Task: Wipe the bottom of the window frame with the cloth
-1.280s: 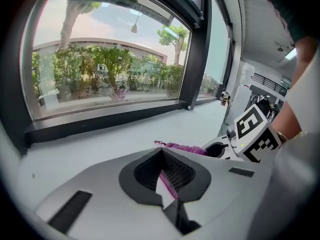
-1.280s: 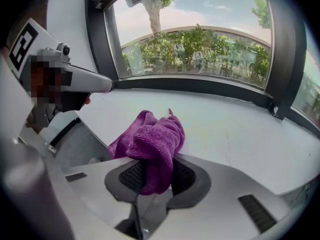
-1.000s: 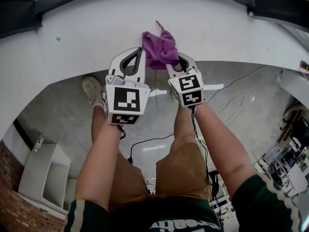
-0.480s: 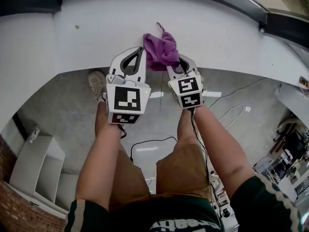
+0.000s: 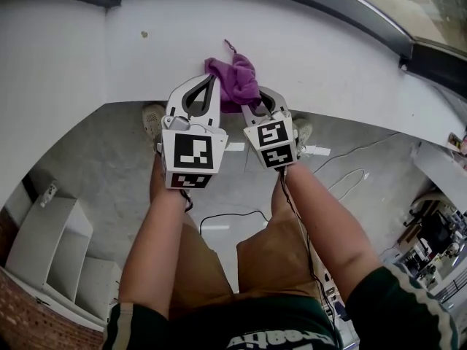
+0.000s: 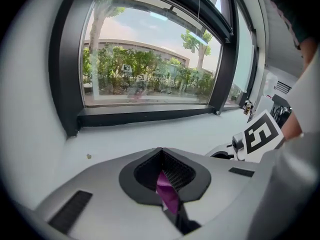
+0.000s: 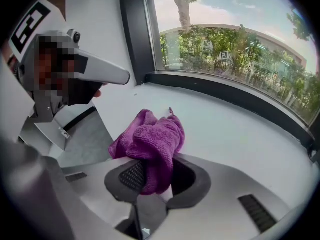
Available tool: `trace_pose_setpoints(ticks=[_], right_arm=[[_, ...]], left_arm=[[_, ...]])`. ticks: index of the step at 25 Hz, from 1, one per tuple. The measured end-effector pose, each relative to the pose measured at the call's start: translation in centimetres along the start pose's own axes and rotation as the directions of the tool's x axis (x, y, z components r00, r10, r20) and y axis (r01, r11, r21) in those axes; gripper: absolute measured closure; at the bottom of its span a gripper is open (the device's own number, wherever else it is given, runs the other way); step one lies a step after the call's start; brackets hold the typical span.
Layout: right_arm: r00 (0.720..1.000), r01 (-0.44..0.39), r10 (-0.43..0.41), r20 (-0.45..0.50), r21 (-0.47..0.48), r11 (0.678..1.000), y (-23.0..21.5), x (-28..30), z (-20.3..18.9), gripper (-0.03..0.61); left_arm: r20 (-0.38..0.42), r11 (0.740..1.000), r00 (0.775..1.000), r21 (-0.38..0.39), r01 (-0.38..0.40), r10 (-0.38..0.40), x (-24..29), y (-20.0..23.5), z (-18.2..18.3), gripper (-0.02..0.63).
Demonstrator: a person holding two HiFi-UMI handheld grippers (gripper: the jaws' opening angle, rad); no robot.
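Note:
A crumpled purple cloth (image 5: pixel 233 77) lies on the white window sill (image 5: pixel 343 60), near its front edge. My right gripper (image 5: pixel 246 95) is shut on the cloth's near side, and the cloth (image 7: pixel 150 139) bulges out ahead of the jaws. My left gripper (image 5: pixel 213 79) hovers just left of the cloth with its tips together. Only a sliver of purple shows in the slit between its jaws (image 6: pixel 161 156). In the right gripper view the left gripper's tip (image 7: pixel 125 76) stands apart from the cloth. The dark bottom window frame (image 6: pixel 150 115) runs along the back of the sill.
A small speck (image 5: pixel 144 33) sits on the sill left of the cloth. Below the sill are the grey floor with cables (image 5: pixel 226 214), a white shelf unit (image 5: pixel 51 246) at the left and the person's shoe (image 5: pixel 153 115).
Both grippers and the cloth have slid left along the sill, closer to the small speck. The right gripper's hold on the cloth is unchanged.

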State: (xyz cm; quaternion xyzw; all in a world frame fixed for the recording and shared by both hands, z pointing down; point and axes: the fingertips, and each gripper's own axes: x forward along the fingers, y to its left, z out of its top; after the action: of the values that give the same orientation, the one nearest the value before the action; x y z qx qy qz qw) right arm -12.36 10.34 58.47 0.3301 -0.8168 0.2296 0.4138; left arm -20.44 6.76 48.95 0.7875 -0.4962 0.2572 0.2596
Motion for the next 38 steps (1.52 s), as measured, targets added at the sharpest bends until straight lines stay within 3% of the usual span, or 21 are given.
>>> trace_pose_setpoints(ticks=[24,38], right_arm=[[0.995,-0.09,0.093,0.021,-0.107,0.99,9.3,5.6,6.7,0.474],[0.985,-0.158,0.166,0.05,-0.14,0.977,14.4,8.6,10.6,0.474]], left_arm=[[-0.003,0.989,0.992,-0.081,-0.127,0.127,-4.3,9.3,-2.4,0.604],[-0.036,0.962,0.972,-0.136,-0.235,0.232,-7.7,14.9,-4.5,0.604]])
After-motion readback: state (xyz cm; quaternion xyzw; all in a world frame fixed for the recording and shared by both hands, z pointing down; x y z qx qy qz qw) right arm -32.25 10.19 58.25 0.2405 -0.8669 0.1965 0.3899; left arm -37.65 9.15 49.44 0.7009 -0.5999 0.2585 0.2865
